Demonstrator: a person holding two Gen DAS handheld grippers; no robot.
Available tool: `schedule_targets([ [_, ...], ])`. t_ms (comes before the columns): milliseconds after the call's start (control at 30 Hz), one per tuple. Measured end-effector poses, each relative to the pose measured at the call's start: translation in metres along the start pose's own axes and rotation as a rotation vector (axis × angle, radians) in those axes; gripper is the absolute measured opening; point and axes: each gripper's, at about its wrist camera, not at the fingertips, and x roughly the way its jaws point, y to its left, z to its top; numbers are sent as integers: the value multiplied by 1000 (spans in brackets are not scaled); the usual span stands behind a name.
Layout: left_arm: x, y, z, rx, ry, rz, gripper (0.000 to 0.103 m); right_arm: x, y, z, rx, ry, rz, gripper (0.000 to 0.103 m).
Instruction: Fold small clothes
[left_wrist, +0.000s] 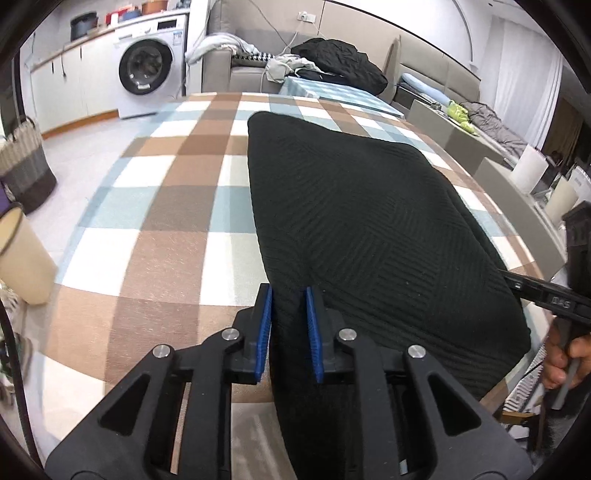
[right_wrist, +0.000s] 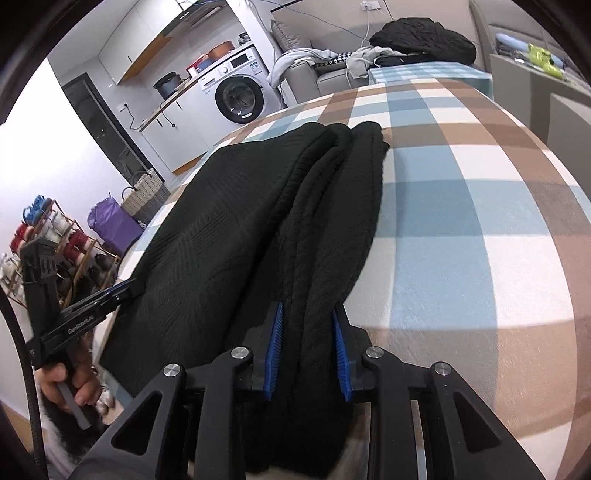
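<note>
2 grippers pinch the near edge of 1 black knitted garment (left_wrist: 354, 221) that lies flat on a table covered by a brown, blue and white checked cloth (left_wrist: 166, 206). In the left wrist view, going left to right: a woven basket (left_wrist: 22, 166) stands on the floor, a cream cup-like vessel (left_wrist: 22, 254) sits just beside the table's left edge, and a white washing machine (left_wrist: 151, 66) stands against the far wall. The left gripper (left_wrist: 289, 332) has its blue pads (left_wrist: 263, 332) closed on a fold of the garment's near left corner. Behind the table a grey sofa (left_wrist: 243, 74) carries a heap of clothes and a dark pillow (left_wrist: 340, 62). At the far right the right gripper (left_wrist: 517, 286) clamps the garment's right edge, a hand (left_wrist: 561, 358) beneath it.

In the right wrist view a shoe rack (right_wrist: 55, 243) and a purple bag (right_wrist: 110, 221) stand on the left, beyond the table. The right gripper's own pads (right_wrist: 341, 358) squeeze a bunched ridge of fabric, with bare checked cloth to its right.
</note>
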Motion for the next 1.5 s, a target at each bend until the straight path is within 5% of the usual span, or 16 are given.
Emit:
schedule_targets([
  [200, -19, -7, 1, -5, -41, 10, 42, -26, -1, -23, -52, 1, 1, 26],
  [333, -33, -21, 0, -3, -71, -39, 57, -47, 4, -21, -67, -75, -15, 27],
  [600, -20, -101, -15, 147, -12, -192, 60, -14, 8, -4, -43, -11, 100, 32],
  [800, 3, -152, -30, 262, 25, -180, 69, 0, -1, 5, 16, -6, 171, 40],
  [933, 7, -159, -28, 254, 31, -196, 70, 6, -1, 12, -6, -30, 156, 40],
  [967, 8, -160, -28, 249, 33, -199, 70, 9, 1, 13, -23, -43, 145, 39],
  [1067, 7, -159, -26, 241, 30, -205, 70, 20, 8, 16, -77, -48, 83, 6],
  [1300, -13, -148, -13, 210, 7, -253, 72, -30, 31, 21, -171, -210, 30, 4],
  [1500, 0, -155, -16, 231, 49, -241, 72, 3, -9, 11, -21, -56, -55, 4],
])
